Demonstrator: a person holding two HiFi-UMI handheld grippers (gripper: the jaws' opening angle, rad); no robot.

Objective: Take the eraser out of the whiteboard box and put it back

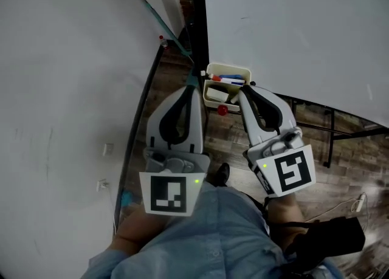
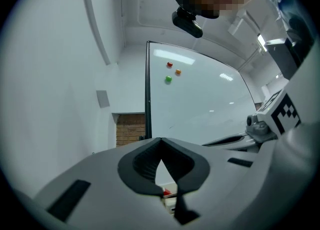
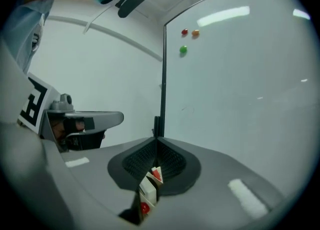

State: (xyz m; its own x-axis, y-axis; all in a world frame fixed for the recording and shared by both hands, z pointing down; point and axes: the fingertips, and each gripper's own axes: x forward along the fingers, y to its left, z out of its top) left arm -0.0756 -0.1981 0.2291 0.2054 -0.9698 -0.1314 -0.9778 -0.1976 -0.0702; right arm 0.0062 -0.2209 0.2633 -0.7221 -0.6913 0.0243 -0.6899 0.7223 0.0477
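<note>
On the left we see the left tool (image 1: 192, 87), its two grey jaws closed tip to tip with nothing between them, pointing toward the whiteboard's dark frame.

Just to its right hangs the small cream plastic box (image 1: 228, 67), fixed to the frame. Inside it lies the white block eraser (image 1: 215, 95), at the left end beside blue and red marker pens (image 1: 231, 80). A small round red magnet (image 1: 222, 110) sits just under the box.

Further right, the right tool (image 1: 242, 90) also has its jaws together and empty, with its tip just beside the box's right rim.

We judge the risks as these:
- A closed tool pushed in would shove the eraser rather than take it.
- The crowded box leaves little room, so a jaw could catch a marker or nudge the box.
</note>
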